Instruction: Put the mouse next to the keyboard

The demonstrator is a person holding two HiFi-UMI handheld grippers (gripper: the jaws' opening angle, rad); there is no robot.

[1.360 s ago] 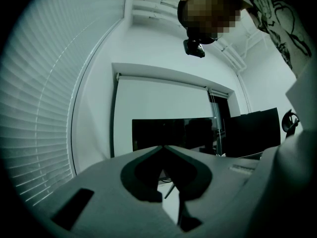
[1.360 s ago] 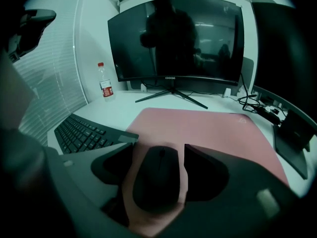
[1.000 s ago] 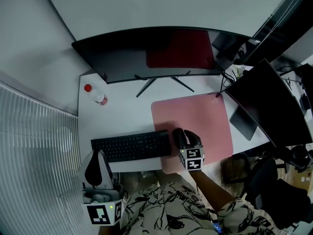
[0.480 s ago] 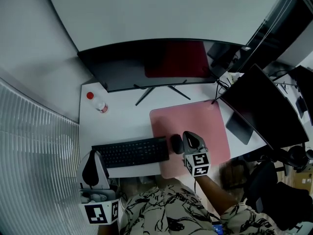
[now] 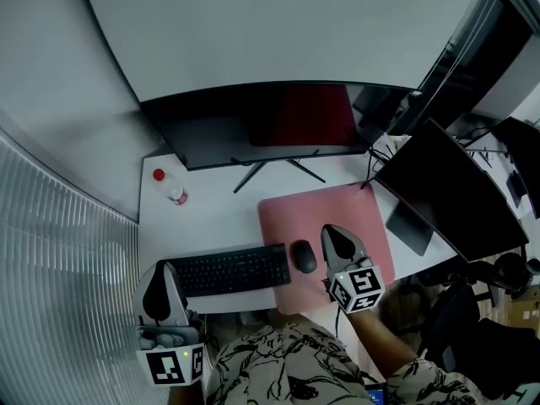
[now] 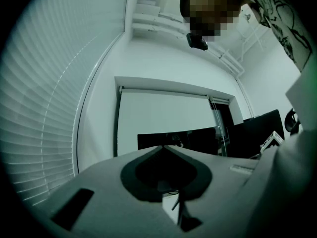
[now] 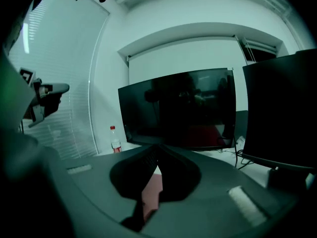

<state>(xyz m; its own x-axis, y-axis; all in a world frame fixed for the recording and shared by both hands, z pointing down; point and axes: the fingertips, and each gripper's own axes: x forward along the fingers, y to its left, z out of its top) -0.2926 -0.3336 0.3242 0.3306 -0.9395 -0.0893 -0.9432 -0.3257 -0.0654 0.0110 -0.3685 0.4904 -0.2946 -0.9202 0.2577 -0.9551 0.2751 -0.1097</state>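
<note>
On the pink mat (image 5: 354,213), the mouse (image 5: 304,256) lies at the right end of the keyboard (image 5: 226,270), long axis pointing away from me. My right hand-held gripper (image 5: 333,236), closed and empty, is just right of it, far nearer than the left hand-held gripper (image 5: 162,272), also closed.

A white desk (image 5: 218,218) stands against a plain pale far wall (image 5: 270,24), with ribbed white blinds (image 5: 59,294) covering the left side
</note>
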